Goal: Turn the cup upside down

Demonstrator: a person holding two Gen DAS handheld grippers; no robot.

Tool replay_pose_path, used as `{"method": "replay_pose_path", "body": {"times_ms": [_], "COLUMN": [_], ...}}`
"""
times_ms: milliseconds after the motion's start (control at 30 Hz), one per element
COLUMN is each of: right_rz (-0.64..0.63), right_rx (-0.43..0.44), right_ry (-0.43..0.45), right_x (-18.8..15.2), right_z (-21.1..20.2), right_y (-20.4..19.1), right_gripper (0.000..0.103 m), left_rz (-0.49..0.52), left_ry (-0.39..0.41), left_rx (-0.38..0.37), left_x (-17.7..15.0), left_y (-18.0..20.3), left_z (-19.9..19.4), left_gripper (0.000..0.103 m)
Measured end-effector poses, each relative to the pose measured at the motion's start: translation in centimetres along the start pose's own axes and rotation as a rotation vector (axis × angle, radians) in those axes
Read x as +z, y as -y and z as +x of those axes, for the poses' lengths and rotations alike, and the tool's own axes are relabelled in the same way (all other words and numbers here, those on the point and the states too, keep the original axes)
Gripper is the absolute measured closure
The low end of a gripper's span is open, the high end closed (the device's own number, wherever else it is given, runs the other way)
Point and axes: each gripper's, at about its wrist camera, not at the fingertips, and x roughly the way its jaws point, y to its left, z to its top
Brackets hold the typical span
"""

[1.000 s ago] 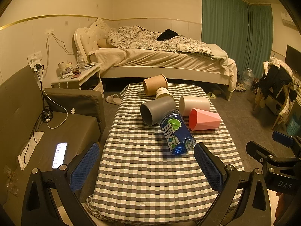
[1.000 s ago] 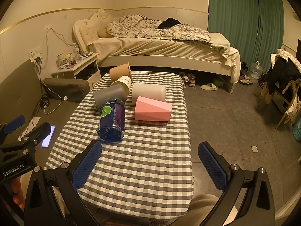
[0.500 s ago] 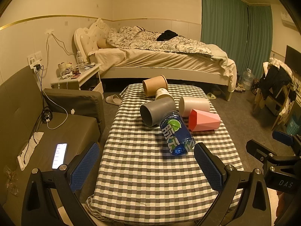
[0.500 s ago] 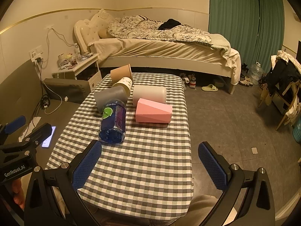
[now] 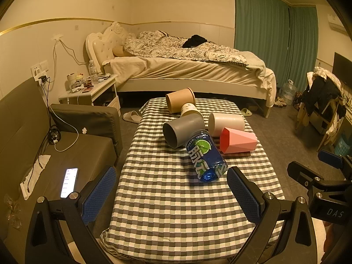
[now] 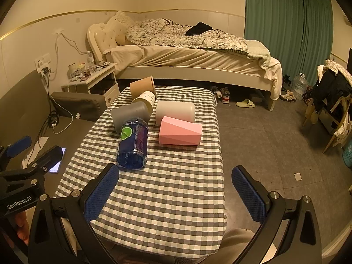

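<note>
Several cups lie on their sides on a checkered table [image 5: 167, 198] [image 6: 176, 187]: a blue printed cup [image 5: 205, 157] [image 6: 133, 143], a grey cup [image 5: 181, 129] [image 6: 128, 116], a pink faceted cup [image 5: 237, 140] [image 6: 180, 131], a white cup [image 5: 226, 121] [image 6: 176, 112], a brown paper cup [image 5: 179, 100] [image 6: 142, 87] and a small white paper cup [image 5: 189, 109] [image 6: 146, 99]. My left gripper [image 5: 170, 197] is open and empty over the near table, short of the blue cup. My right gripper [image 6: 176, 192] is open and empty over the near right part.
A dark sofa [image 5: 44, 154] with a lit phone [image 5: 69, 182] stands left of the table. A nightstand [image 5: 92, 90] and a bed [image 5: 187, 70] are behind it. A chair with clothes [image 5: 323, 101] stands on the right. Bare floor [image 6: 275, 143] lies right of the table.
Both grippers have crept slightly forward toward the cups. Their jaws stay open. The cups have not moved.
</note>
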Motion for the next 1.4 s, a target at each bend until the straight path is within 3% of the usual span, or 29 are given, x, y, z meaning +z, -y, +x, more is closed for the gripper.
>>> {"method": "replay_pose_path", "body": {"times_ms": [1400], "right_rz": [-0.003], "right_rx": [0.010], "right_ry": [0.002], "right_x": [0.7], "right_z": [-0.5], "right_y": [-1.0], "right_gripper": [0.000], "left_rz": [-0.001], "left_ry": [-0.001], "left_rx": [-0.003], "left_x": [-0.1], "left_y": [0.1], "left_z": [0.1], "left_gripper": [0.000]}}
